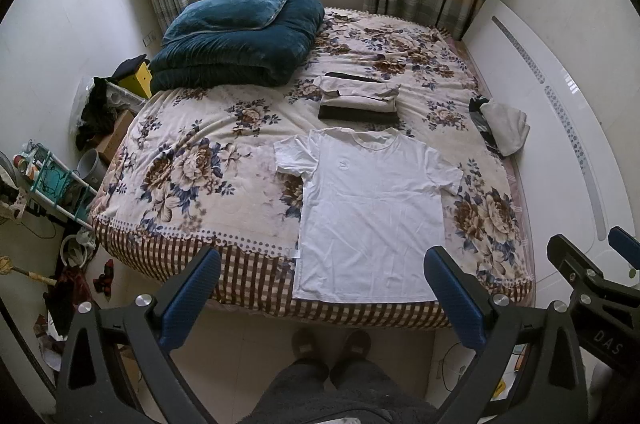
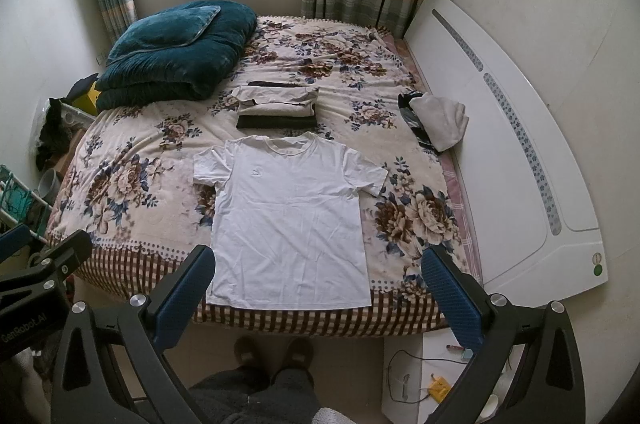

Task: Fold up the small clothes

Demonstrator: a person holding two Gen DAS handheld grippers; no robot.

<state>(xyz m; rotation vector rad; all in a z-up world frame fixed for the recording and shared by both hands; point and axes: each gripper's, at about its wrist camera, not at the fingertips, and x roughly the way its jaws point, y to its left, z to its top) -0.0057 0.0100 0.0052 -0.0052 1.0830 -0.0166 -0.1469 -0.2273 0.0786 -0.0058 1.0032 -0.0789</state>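
Observation:
A white T-shirt lies spread flat, face up, on the flowered bed cover, its hem at the near bed edge; it also shows in the right wrist view. My left gripper is open and empty, held high above the near bed edge. My right gripper is open and empty too, beside the left one, above the shirt's hem. A stack of folded clothes, beige on dark, lies just beyond the collar.
A folded teal quilt with a pillow lies at the bed's far left. A bundle of unfolded clothes lies by the white headboard on the right. Clutter and a rack fill the floor left of the bed.

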